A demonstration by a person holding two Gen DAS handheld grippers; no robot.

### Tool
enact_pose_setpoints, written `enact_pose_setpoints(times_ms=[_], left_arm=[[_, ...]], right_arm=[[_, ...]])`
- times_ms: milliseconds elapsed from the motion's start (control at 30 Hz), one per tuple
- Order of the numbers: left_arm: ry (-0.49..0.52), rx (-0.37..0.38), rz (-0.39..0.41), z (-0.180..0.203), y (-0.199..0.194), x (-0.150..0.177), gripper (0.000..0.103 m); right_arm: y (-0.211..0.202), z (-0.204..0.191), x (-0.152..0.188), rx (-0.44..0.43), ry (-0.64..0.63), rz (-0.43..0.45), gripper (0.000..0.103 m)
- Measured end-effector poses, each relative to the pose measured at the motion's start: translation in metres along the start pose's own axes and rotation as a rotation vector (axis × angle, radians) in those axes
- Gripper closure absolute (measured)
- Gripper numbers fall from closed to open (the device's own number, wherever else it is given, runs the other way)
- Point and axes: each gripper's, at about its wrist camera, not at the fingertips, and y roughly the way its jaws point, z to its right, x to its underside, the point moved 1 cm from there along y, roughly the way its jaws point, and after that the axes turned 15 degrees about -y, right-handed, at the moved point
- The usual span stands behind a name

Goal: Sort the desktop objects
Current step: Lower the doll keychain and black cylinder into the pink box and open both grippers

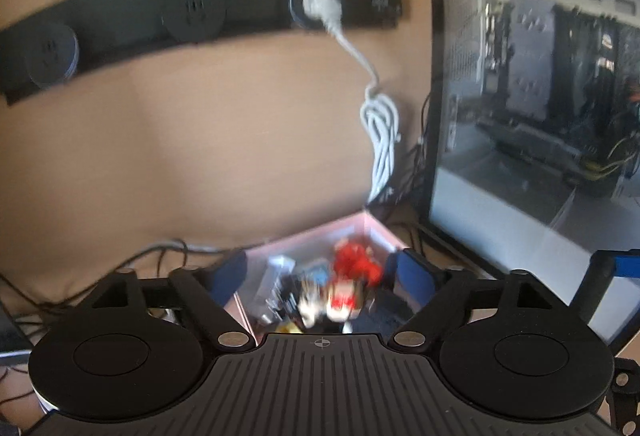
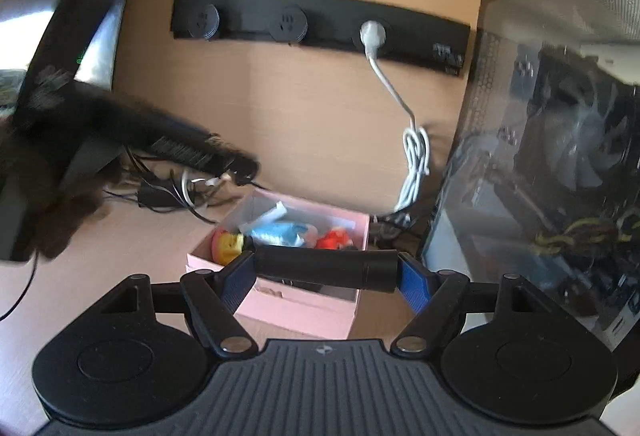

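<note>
Jaws around black cylinder (image 2: 326, 269), perhaps above pink box (image 2: 304, 312)

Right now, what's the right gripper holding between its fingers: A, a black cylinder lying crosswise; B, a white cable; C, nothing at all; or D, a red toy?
A: in the right wrist view, the right gripper has its blue-padded fingers closed on the two ends of a black cylinder, held crosswise in front of the pink box.

Black cylinder (image 2: 326, 270) crosswise above pink box (image 2: 296, 310)
</note>
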Motion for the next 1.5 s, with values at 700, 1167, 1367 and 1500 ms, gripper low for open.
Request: enact_pose_setpoints(times_ms=[700, 1167, 1367, 1500], left_arm=[[-0.265, -0.173, -0.380, -0.075, -0.016, 0.125, 0.004], [-0.258, -0.219, -0.294, -0.074, -0.052, 0.151, 0.000], [-0.240, -0.235, -0.285, -0.059, -0.053, 0.180, 0.000], [-0.234, -0.270, -0.257, -0.055, -0.048, 0.196, 0.000]], right_arm=[[0.158, -0.006, -0.054, 0.069, 0.013, 0.000, 0.021], [0.102, -0.029, 0.034, -0.103, 0.111, -0.168, 0.003], [0.062, -0.046, 0.082, -0.161, 0.114, -0.257, 0.000], [0.056, -0.057, 0.107, -0.171, 0.116, -0.322, 0.000]])
